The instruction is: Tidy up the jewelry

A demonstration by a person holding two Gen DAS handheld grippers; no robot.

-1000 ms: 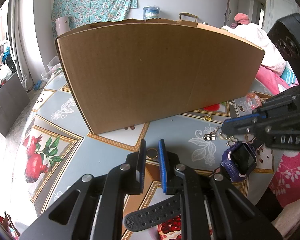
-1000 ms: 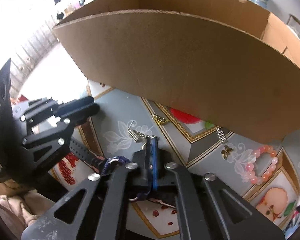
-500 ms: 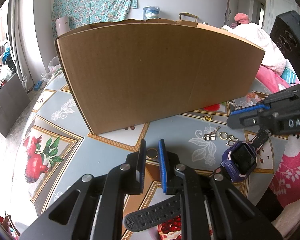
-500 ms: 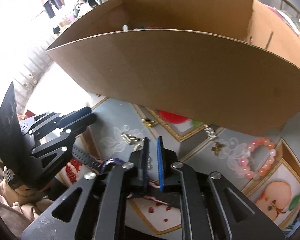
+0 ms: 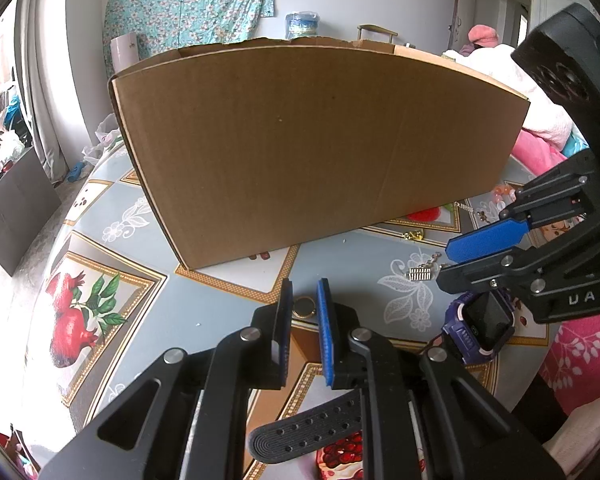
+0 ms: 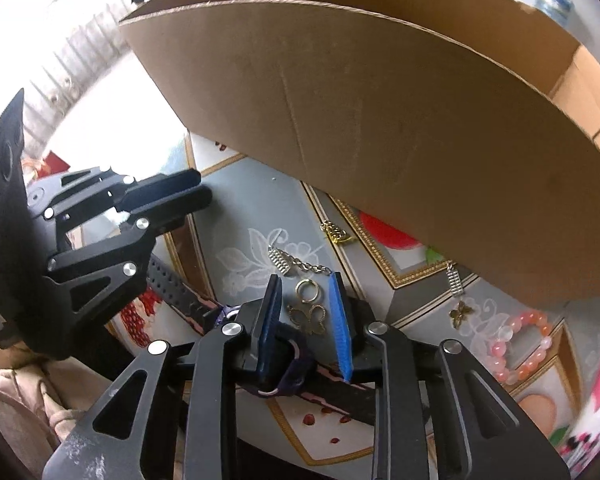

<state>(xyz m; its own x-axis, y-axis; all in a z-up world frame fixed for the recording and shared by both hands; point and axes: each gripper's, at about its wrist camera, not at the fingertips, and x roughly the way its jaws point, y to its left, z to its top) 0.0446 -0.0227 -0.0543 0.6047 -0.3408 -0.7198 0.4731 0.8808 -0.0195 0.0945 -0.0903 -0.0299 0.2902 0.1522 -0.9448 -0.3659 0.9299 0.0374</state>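
Blue-padded fingers of the right gripper (image 6: 306,312) stand apart, pointing steeply down at the tabletop (image 6: 244,216); between them, not pinched, lie a small gold ring (image 6: 307,290) and a gold butterfly charm (image 6: 309,318), joined by a fine chain to a silver ridged pendant (image 6: 279,261) just above. Under those fingers, lower centre of the right wrist view, a purple smartwatch (image 5: 482,327) lies on its black perforated strap (image 6: 172,284). Seen from the left wrist, the same gripper enters from the right edge, white letters reading "DAS" on its black body.

Fingers of the left gripper (image 5: 303,300) are a narrow gap apart with nothing clamped; beyond their tips a round gold ring (image 5: 303,307) lies on the tabletop, and a second black perforated strap (image 5: 308,436) shows at the bottom centre.

Across the upper half of both views stands a large open brown cardboard box (image 5: 300,148); no print is readable on its near wall. At its foot, right of centre in the right wrist view, sit a small gold clasp-like trinket (image 6: 336,233) and a second silver ridged earring with a butterfly drop (image 6: 458,296). A pink and orange bead bracelet (image 6: 520,346) lies at the lower right. The tabletop cover is grey-blue with white flowers and gold-framed pomegranate pictures (image 5: 80,320).
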